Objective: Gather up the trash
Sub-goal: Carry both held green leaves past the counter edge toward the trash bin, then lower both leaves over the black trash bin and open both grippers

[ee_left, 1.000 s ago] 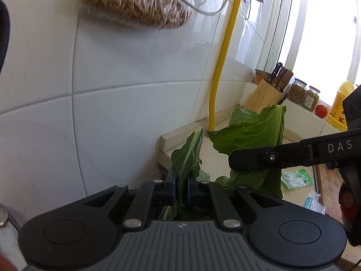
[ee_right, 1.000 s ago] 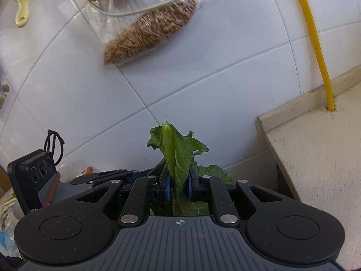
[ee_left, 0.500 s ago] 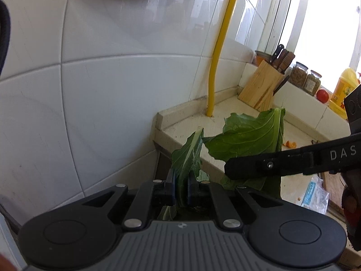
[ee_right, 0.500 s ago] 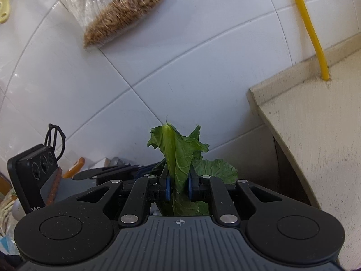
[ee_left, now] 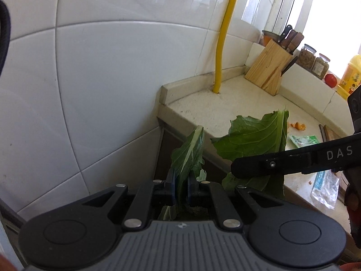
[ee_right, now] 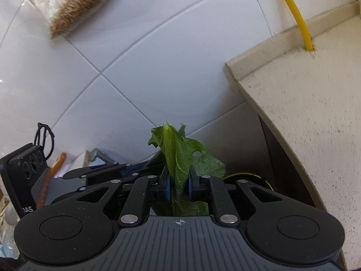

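Your left gripper (ee_left: 179,186) is pinching a narrow green leaf with a pale midrib (ee_left: 188,155), its blue-padded fingers (ee_left: 171,184) pressed against the leaf on both sides so that it stands up ahead of the tips. Your right gripper (ee_right: 178,186) is clamped the same way on a broader, crinkled green leaf (ee_right: 178,149), whose lower part hangs below the fingers. In the left wrist view that broad leaf (ee_left: 257,135) shows to the right of your left gripper, with the black arm of the right gripper (ee_left: 293,161) crossing in front of it. Both leaves are held in the air, off the pale speckled stone bench (ee_left: 225,106), which lies ahead and to the right of your left gripper; its corner edge sits just beyond the narrow leaf. On the bench, farther right, lie a small green printed wrapper (ee_left: 303,140), a few orange peel scraps (ee_left: 297,126) and a clear plastic bag (ee_left: 325,188). A yellow pipe (ee_left: 222,45) rises from the back of the bench against the white tiled wall (ee_left: 101,79), and a wooden knife block (ee_left: 269,67) stands beyond it. In the right wrist view a clear bag of brown grain (ee_right: 76,9) hangs high on the wall to the upper left of the gripper.
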